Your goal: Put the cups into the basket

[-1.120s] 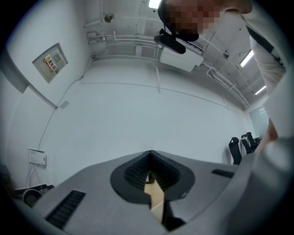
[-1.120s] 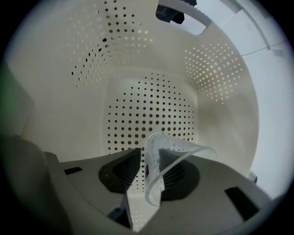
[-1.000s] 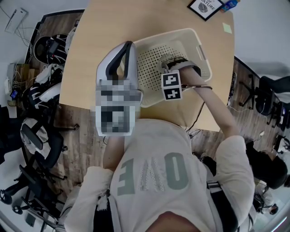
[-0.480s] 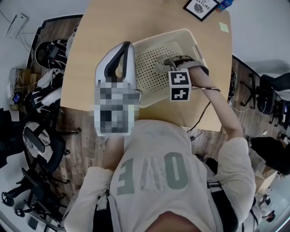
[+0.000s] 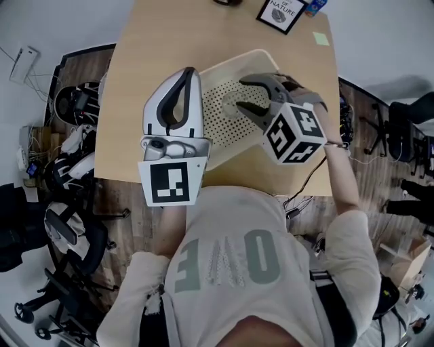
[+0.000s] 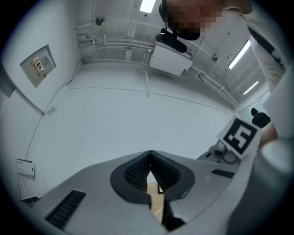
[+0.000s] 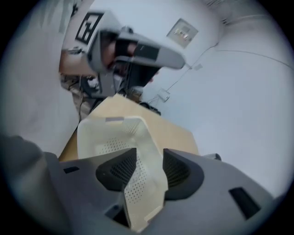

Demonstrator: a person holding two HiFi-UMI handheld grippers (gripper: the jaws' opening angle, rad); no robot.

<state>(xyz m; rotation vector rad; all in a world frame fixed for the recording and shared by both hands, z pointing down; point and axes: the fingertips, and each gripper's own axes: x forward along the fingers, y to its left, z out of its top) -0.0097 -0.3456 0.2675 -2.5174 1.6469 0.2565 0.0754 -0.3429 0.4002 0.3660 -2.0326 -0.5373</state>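
A cream perforated basket (image 5: 288, 68) stands on the wooden table (image 5: 156, 41). A pale cup (image 5: 229, 101) lies on the basket's floor. My right gripper (image 5: 243, 93) hovers over the basket, above the cup and clear of it. Its jaws are spread and closing, with nothing between them. In the right gripper view only the basket wall (image 7: 115, 133) shows beyond the right gripper (image 7: 149, 158). My left gripper (image 5: 191, 70) is held upright at the basket's left edge, shut and empty. In the left gripper view the left gripper (image 6: 149, 156) points at a white wall.
A framed picture (image 5: 279, 13), a green sticky note (image 5: 321, 38) and a blue item (image 5: 312, 7) sit at the table's far side. Office chairs (image 5: 68, 223) and cables crowd the floor to the left. More chairs stand at the right.
My right gripper has lifted out of the basket and drawn back toward the person with its jaws spread. The cup stays on the basket floor. The left gripper has barely moved.
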